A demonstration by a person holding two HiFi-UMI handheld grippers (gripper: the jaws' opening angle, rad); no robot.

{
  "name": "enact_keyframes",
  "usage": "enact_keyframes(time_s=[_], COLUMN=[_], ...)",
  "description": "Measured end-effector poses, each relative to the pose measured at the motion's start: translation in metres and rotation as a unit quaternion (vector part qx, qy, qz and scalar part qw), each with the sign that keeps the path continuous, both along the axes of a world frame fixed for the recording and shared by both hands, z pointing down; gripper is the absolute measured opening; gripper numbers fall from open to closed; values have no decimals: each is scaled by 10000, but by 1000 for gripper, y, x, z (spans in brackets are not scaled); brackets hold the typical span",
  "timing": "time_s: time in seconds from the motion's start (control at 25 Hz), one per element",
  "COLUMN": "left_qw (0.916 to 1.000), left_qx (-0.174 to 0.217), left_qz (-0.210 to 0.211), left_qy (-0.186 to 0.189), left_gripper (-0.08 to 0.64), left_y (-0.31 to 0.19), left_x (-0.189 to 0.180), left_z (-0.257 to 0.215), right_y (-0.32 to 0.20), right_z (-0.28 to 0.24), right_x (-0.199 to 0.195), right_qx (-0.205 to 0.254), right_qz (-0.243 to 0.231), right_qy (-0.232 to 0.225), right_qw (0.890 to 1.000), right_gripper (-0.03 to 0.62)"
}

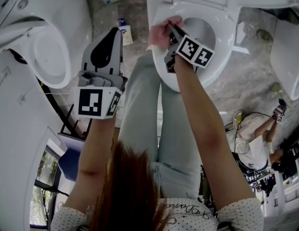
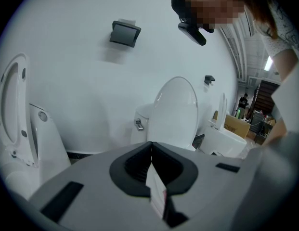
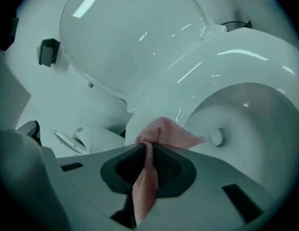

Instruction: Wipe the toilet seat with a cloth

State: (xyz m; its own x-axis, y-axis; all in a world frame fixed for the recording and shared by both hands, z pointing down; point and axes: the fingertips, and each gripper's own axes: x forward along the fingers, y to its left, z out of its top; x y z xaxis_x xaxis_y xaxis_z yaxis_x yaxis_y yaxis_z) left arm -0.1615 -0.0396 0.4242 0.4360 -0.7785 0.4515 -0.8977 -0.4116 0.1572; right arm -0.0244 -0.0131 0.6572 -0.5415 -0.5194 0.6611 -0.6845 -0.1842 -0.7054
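Right claw (image 3: 148, 147): jaws pinched on a pink mesh cloth (image 3: 171, 131). One end of the cloth hangs back through the gap and the rest bunches out in front of the tips.
Head view: right claw (image 1: 171, 29) sits at the left rim of the toilet seat (image 1: 227, 30), and the cloth (image 1: 160, 31) lies bunched on that rim. From the right gripper view the cloth rests against the seat's (image 3: 221, 64) outer curve, with the bowl opening to the right of it.

Left claw (image 1: 115, 32): off to the left of the seat, over the floor (image 1: 245, 81), well apart from the seat and not touching it. In its own view the left claw (image 2: 150, 149) has its jaws together, tips meeting in a thin line. Nothing from the task is in them.

The person's legs (image 1: 149, 124) stand just in front of the seat's front edge.

Behind the seat the lid (image 3: 135, 32) stands raised.

Left of the seat, past the left claw, a pump bottle (image 1: 124, 30) stands on the floor. Further left is a second toilet (image 1: 48, 37).

Right of the seat and nearer the picture's bottom, another person (image 1: 250, 141) crouches on the floor.
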Motion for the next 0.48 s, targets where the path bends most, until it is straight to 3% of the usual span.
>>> enact_keyframes(time_s=[0.24,0.48], left_qw=[10000,10000], left_qx=[0,-10], left_qz=[11,2], left_qy=[9,-1], left_gripper=[5,5], left_y=[-1,0], left_x=[2,0], left_z=[0,1], right_y=[-9,-24], right_z=[0,-2], right_x=[6,20], right_qx=[-58,-85], right_qz=[392,1253], right_qy=[-108,-507], right_qw=[9992,9908], right_gripper=[61,58])
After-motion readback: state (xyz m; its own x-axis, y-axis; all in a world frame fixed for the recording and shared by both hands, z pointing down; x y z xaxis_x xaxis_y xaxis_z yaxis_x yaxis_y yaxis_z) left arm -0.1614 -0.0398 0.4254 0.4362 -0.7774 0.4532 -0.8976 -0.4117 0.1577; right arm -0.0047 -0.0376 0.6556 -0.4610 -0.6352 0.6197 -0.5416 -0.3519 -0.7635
